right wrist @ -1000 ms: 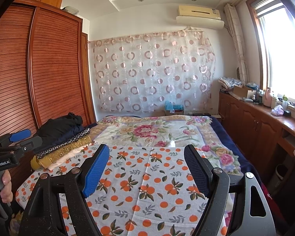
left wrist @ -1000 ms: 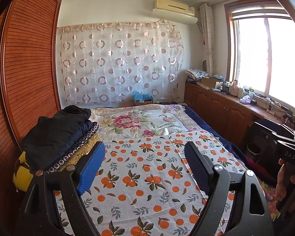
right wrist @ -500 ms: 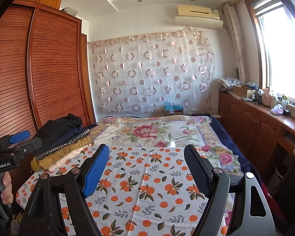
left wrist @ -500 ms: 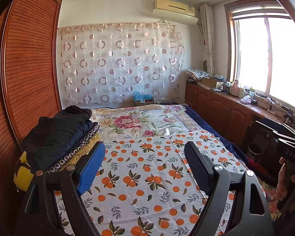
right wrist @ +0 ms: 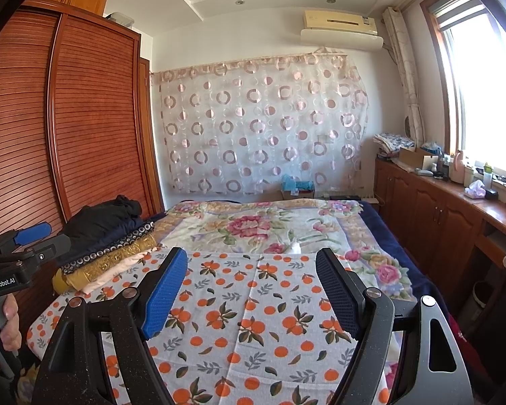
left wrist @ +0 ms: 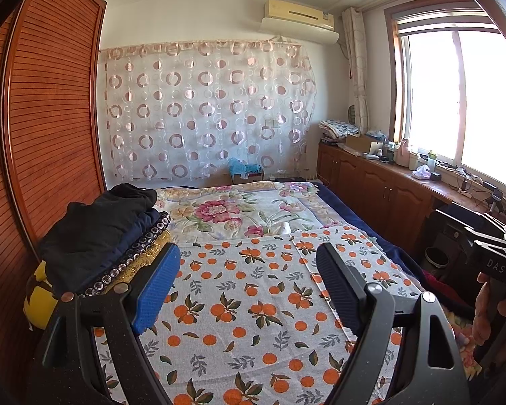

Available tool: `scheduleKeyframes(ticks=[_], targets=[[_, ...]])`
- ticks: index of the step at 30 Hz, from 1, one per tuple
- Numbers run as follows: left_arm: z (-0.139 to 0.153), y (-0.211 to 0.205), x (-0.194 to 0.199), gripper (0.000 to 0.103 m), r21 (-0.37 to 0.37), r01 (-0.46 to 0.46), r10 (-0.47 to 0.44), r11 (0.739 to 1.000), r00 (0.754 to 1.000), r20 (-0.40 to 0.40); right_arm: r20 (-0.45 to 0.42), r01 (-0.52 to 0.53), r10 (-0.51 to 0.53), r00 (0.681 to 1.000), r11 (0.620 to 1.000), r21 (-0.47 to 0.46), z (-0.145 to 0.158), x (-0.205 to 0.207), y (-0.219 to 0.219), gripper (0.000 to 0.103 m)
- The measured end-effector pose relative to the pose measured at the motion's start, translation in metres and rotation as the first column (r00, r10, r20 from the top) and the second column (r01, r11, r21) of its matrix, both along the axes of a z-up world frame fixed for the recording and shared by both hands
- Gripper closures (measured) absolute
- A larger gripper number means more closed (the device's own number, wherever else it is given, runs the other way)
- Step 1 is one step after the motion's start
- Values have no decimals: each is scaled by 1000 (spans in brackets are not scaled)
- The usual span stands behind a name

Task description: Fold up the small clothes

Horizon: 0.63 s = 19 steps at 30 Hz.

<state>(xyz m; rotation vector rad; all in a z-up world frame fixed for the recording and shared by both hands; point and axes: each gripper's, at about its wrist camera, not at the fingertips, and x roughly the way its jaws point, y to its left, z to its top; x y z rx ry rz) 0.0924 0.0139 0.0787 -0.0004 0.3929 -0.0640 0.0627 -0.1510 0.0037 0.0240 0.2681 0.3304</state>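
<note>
I hold the left gripper [left wrist: 248, 280] and right gripper [right wrist: 251, 283] above the white orange-print cloth [left wrist: 253, 307] spread flat on the bed [right wrist: 384, 236], both jaws wide and empty, with the stack of folded dark and gold clothes [left wrist: 97, 243] at its left edge.

Matt printed cloth [left wrist: 253, 303] on the bed — slatted, glossy wooden wardrobe [left wrist: 50, 135] beside.

One bed [left wrist: 253, 320], one stack of folded clothes [left wrist: 97, 239], two grippers, one at six o'clock [left wrist: 249, 280], the other [right wrist: 251, 280], are counted.
</note>
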Motion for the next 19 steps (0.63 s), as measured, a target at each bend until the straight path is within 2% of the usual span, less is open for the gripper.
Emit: scheduleKeyframes(ticks=[19], targets=[[-2,-1,0,20,1,-1,1,1000,1000,0,0,-3,3,1000,1000,1,0,0,-2,23]])
